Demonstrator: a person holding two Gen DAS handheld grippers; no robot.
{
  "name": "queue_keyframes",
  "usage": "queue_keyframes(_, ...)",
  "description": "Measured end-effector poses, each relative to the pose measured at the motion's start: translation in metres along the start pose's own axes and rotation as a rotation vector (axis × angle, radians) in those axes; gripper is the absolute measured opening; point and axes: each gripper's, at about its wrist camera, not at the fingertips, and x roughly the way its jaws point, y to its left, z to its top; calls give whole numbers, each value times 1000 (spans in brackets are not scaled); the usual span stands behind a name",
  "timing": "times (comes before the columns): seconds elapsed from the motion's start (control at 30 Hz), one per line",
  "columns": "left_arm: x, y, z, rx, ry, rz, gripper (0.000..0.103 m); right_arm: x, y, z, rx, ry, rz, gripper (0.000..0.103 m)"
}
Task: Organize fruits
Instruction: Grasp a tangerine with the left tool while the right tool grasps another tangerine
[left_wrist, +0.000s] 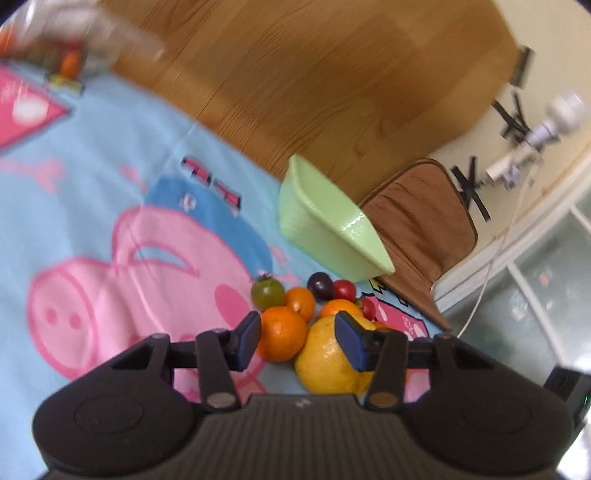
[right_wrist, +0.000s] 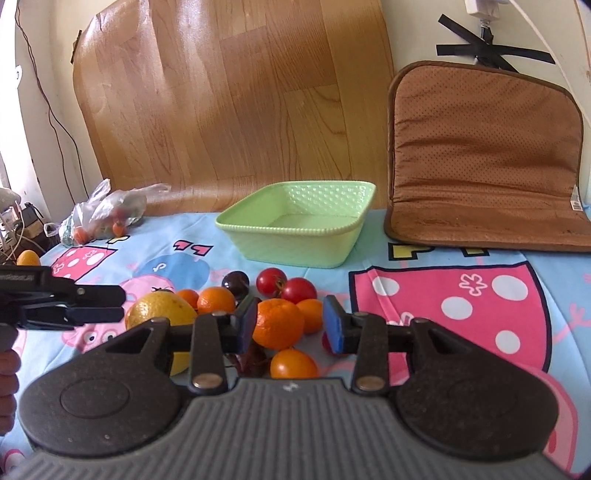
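Observation:
A heap of fruit lies on the blue cartoon cloth (right_wrist: 406, 258): a big orange (right_wrist: 279, 323), a yellow lemon (right_wrist: 159, 314), smaller oranges, two red tomatoes (right_wrist: 271, 281), a dark plum (right_wrist: 235, 282) and a green tomato (left_wrist: 266, 291). My right gripper (right_wrist: 290, 325) hovers open over the big orange, with a gap left at its right pad. My left gripper (left_wrist: 300, 339) is open above an orange (left_wrist: 282, 334) and the lemon (left_wrist: 328, 358). In the right wrist view, the left gripper (right_wrist: 123, 304) sits just left of the lemon with nothing between its fingers. The empty green basket (right_wrist: 288, 230) stands behind the heap.
A brown cushion (right_wrist: 480, 158) leans at the back right, and a wooden board (right_wrist: 229, 92) stands behind the basket. A plastic bag (right_wrist: 107, 210) with more fruit lies at the back left. A person's hand (right_wrist: 7, 369) holds the left gripper.

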Motion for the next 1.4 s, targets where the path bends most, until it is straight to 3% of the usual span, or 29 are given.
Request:
queue_keyframes(0.1,5,10,-2,-67,-4,-30,44,5,1,1,6,9,5,42)
queue_keyframes(0.17,5,13,-6,-75,-11,5,31,8,4,1,-4,16,6,42)
queue_keyframes(0.33,-16,16,-13,-78,-45,9,22,24,0,-3,19,79,31,42)
queue_keyframes(0.37,-21,17,-15,-77,-49,13,19,26,-2,-4,31,92,40,41)
queue_keyframes(0.43,-32,19,-21,-73,-49,8,3,24,-4,-4,48,89,49,41)
queue_keyframes(0.67,-52,17,-45,-12,-26,54,5,-17,2,-13,-26,-7,115,40)
queue_keyframes(0.77,-54,9,-45,51,-54,86,15,-27,10,-30,-105,11,110,40)
queue_keyframes(0.83,-53,5,-37,57,-62,89,34,-29,13,-40,-125,38,130,40)
queue_keyframes(0.9,-50,1,-26,59,-80,82,46,-29,16,-47,-136,59,159,41)
queue_keyframes(0.93,-47,-1,-20,69,-92,88,47,-29,18,-49,-142,68,169,41)
queue_keyframes(1.1,-21,-13,7,116,-89,144,47,-23,27,-56,-145,90,196,42)
queue_keyframes(1.17,-8,-15,8,144,-57,183,37,-24,29,-60,-151,85,195,42)
queue_keyframes(1.2,-4,-13,6,147,-43,196,22,-24,28,-61,-150,88,198,42)
queue_keyframes(1.4,-28,-3,-11,101,-84,166,16,-23,27,-64,-153,89,210,42)
